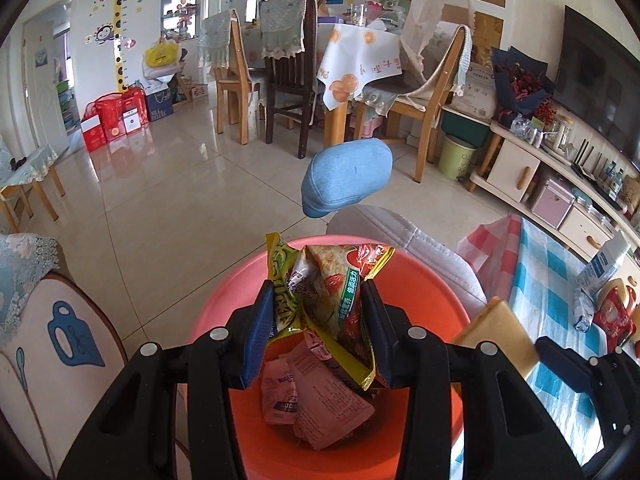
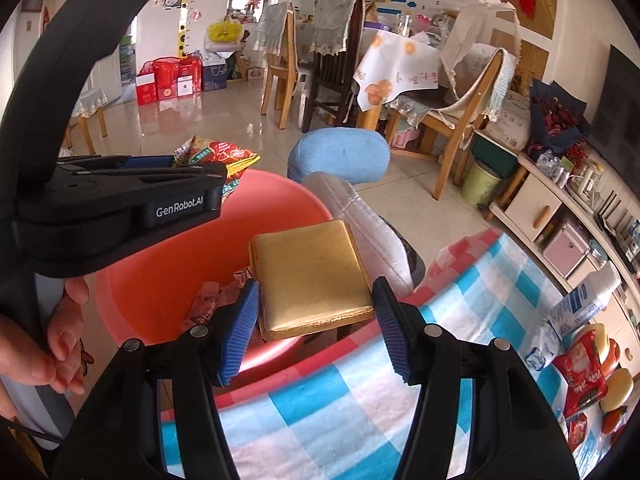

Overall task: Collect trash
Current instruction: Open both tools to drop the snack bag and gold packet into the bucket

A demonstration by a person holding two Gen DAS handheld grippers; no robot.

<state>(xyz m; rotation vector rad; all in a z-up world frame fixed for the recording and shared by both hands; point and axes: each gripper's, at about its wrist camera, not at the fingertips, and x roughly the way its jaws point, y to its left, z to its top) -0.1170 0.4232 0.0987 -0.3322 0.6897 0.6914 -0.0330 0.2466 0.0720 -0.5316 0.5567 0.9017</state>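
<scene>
My left gripper (image 1: 318,320) is shut on a crumpled yellow-green and red snack wrapper (image 1: 328,292) and holds it above the orange-red bin (image 1: 224,300). Pink wrappers (image 1: 308,400) lie in the bin's bottom. My right gripper (image 2: 314,324) is shut on a flat gold box (image 2: 308,276) and holds it over the bin's rim (image 2: 280,192), beside the table edge. The left gripper with its wrapper (image 2: 218,156) shows at the left of the right wrist view. The gold box also shows in the left wrist view (image 1: 500,336).
A blue-and-white checked tablecloth (image 2: 340,400) covers the table at the right, with a white-blue carton (image 2: 576,312), red snack packets (image 2: 584,372) and round fruit. A person's leg (image 1: 420,248) with a blue slipper (image 1: 348,176) lies beyond the bin. A sofa arm (image 1: 48,340) is left.
</scene>
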